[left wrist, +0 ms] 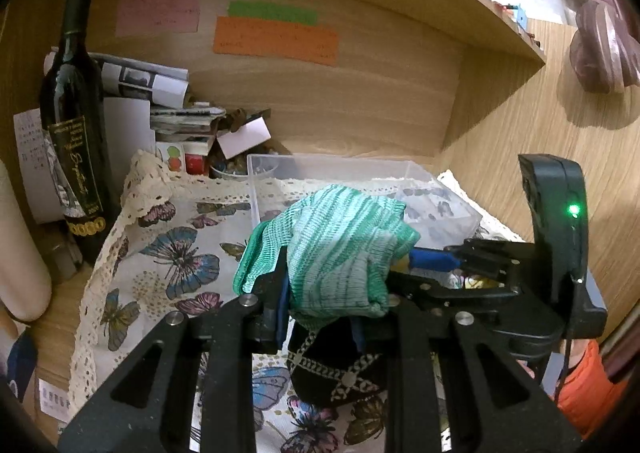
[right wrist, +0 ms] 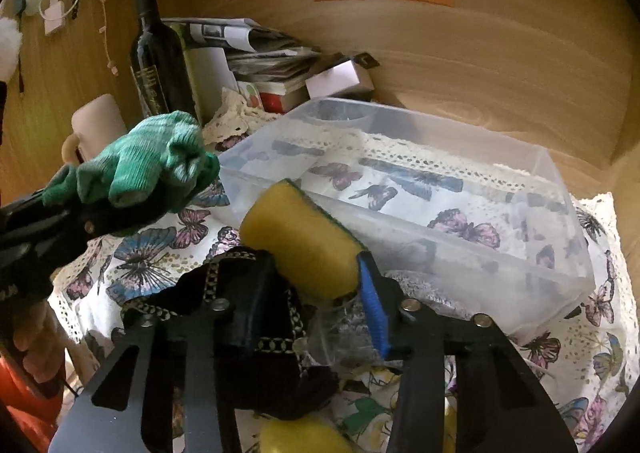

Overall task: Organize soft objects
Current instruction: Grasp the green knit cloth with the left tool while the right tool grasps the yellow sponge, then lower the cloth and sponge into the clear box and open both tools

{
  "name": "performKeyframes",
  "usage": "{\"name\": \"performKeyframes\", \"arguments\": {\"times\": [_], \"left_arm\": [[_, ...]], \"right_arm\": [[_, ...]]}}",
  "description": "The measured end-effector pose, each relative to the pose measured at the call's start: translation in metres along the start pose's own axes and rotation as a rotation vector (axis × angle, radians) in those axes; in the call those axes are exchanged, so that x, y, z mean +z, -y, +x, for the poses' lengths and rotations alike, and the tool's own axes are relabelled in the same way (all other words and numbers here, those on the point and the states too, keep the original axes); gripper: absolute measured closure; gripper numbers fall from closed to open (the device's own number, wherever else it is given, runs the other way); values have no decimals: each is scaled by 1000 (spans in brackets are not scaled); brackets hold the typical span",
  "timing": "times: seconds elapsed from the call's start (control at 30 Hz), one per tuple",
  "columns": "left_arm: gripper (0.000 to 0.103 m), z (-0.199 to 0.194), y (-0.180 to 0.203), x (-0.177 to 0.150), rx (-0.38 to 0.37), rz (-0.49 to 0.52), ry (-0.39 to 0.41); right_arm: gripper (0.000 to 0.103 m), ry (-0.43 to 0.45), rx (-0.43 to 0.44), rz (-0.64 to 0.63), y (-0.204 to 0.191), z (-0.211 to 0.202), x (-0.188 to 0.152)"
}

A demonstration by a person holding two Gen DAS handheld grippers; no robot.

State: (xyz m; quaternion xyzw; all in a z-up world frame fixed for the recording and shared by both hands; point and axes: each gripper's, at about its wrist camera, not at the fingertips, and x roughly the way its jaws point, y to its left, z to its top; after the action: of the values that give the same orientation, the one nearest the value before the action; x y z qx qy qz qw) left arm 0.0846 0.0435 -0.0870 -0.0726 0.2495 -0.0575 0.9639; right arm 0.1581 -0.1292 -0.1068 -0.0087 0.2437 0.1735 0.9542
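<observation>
My left gripper (left wrist: 320,293) is shut on a green knit glove (left wrist: 336,249), held above the butterfly cloth just in front of the clear plastic bin (left wrist: 256,189). The glove also shows in the right wrist view (right wrist: 148,161), left of the bin (right wrist: 560,213). My right gripper (right wrist: 316,273) is shut on a yellow sponge with a green edge (right wrist: 304,237), near the bin's front wall. A black cloth with patterned trim (right wrist: 256,333) lies under the right gripper and shows in the left wrist view (left wrist: 336,377).
A dark wine bottle (left wrist: 76,125) stands at the back left beside a cream mug (right wrist: 96,125), stacked papers (left wrist: 180,117) and small boxes. A yellow round object (right wrist: 304,437) lies near the front. Wooden shelf walls (left wrist: 360,101) enclose the space.
</observation>
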Motion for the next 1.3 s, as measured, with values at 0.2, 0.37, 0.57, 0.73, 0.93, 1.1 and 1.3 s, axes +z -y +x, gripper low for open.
{"name": "performKeyframes", "arguments": {"times": [0.2, 0.37, 0.57, 0.73, 0.93, 1.1, 1.3], "left_arm": [[79, -7, 4, 17, 6, 3, 41], [79, -10, 9, 37, 20, 16, 87], [78, -8, 17, 61, 30, 28, 123], [78, 12, 16, 78, 44, 17, 97], [78, 62, 7, 81, 66, 5, -33], [78, 105, 1, 73, 85, 17, -164], [78, 135, 5, 64, 87, 63, -272]], "right_arm": [[69, 92, -19, 4, 2, -30, 7], [69, 178, -62, -1, 6, -60, 17], [68, 251, -117, 32, 28, -85, 33], [68, 261, -163, 64, 54, -86, 42], [68, 206, -195, 96, 81, -67, 52], [68, 114, -195, 113, 96, -38, 53], [68, -7, -187, 139, 107, -2, 45]]}}
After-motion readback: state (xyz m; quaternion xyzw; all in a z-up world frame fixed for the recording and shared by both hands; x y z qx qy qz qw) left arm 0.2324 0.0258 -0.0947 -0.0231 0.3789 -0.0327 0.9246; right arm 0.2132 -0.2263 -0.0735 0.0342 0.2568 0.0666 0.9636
